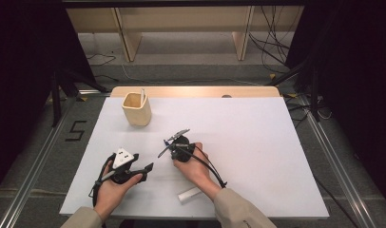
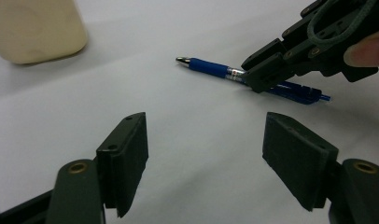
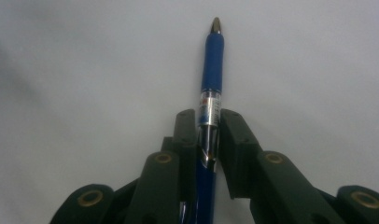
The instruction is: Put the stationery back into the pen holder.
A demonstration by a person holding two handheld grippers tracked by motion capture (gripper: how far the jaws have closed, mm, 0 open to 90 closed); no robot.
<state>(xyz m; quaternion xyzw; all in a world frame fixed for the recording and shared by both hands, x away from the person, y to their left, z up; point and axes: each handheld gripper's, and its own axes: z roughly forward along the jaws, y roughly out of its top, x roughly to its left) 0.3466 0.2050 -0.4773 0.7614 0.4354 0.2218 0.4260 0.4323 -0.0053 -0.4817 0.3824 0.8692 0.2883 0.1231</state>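
A blue pen [image 3: 213, 56] with a clear band and metal tip sits between the jaws of my right gripper [image 3: 208, 121], which is shut on its middle. In the high view the right gripper [image 1: 173, 144] is at the table's centre, and the pen [image 1: 180, 133] pokes out past it. From the left gripper view, the pen [image 2: 211, 67] lies low over the white tabletop, with the right gripper [image 2: 267, 70] clamped on it. My left gripper [image 2: 206, 144] is open with nothing between its jaws. It rests left of the right one in the high view [image 1: 146, 170]. A beige cup [image 1: 136, 109] stands farther back.
The white table [image 1: 257, 142] has free room on its right half. A thin white stick [image 1: 142, 96] stands in the beige cup [image 2: 33, 28]. A small white cylinder [image 1: 188, 194] lies near the front edge, by the right forearm. Wooden shelving and cables are behind the table.
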